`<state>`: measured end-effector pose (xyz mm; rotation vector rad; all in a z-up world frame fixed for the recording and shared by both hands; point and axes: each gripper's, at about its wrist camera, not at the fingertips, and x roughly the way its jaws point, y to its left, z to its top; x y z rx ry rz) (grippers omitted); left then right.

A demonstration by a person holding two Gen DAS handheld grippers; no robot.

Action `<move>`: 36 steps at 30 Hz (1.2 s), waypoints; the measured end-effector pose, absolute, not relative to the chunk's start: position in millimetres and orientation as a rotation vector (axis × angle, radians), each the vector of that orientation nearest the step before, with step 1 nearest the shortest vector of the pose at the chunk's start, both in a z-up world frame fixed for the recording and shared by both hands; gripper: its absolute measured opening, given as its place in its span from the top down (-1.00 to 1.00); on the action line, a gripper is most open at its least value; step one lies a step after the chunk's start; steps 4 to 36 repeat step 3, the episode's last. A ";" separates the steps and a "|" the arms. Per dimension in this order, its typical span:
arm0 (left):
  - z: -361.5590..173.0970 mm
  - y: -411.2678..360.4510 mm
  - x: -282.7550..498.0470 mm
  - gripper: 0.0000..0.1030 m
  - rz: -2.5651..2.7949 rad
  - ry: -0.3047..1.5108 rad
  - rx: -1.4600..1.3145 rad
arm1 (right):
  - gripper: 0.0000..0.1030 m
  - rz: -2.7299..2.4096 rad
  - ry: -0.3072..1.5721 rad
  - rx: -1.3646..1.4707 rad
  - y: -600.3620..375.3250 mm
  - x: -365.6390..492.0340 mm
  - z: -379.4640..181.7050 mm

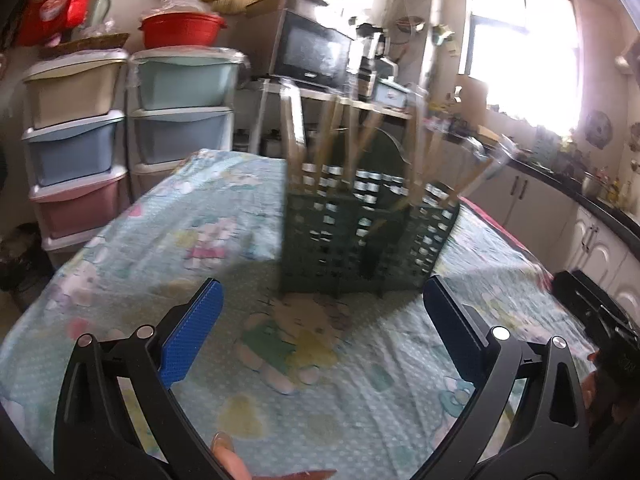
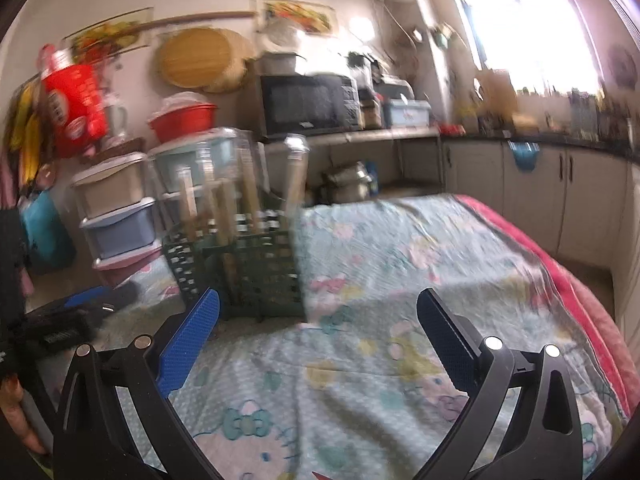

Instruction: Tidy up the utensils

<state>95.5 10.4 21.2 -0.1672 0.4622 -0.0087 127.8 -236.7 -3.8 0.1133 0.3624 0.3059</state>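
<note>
A dark green perforated utensil holder [image 1: 360, 240] stands upright on the patterned tablecloth [image 1: 160, 240], filled with several wooden-handled utensils [image 1: 332, 136] that stick up out of it. My left gripper [image 1: 320, 320] is open just in front of the holder, nothing between its blue pads [image 1: 192, 336]. In the right wrist view the same holder [image 2: 248, 272] sits ahead and to the left with its utensils [image 2: 248, 184]. My right gripper [image 2: 316, 328] is open and empty, to the right of the holder. Both views are blurred.
Stacked plastic drawer units [image 1: 80, 152] stand beyond the table's far left. A microwave [image 1: 312, 56] sits on a shelf behind. Kitchen cabinets [image 2: 540, 184] run along the right under a bright window. The other gripper's black body [image 1: 592, 304] shows at the table's right edge.
</note>
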 end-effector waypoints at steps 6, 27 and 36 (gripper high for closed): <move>31.7 50.0 112.8 -0.79 0.115 0.535 -0.168 | -0.87 0.164 0.491 0.110 -269.0 164.2 1.0; 31.7 50.0 112.8 -0.79 0.115 0.535 -0.168 | -0.87 0.164 0.491 0.110 -269.0 164.2 1.0; 31.7 50.0 112.8 -0.79 0.115 0.535 -0.168 | -0.87 0.164 0.491 0.110 -269.0 164.2 1.0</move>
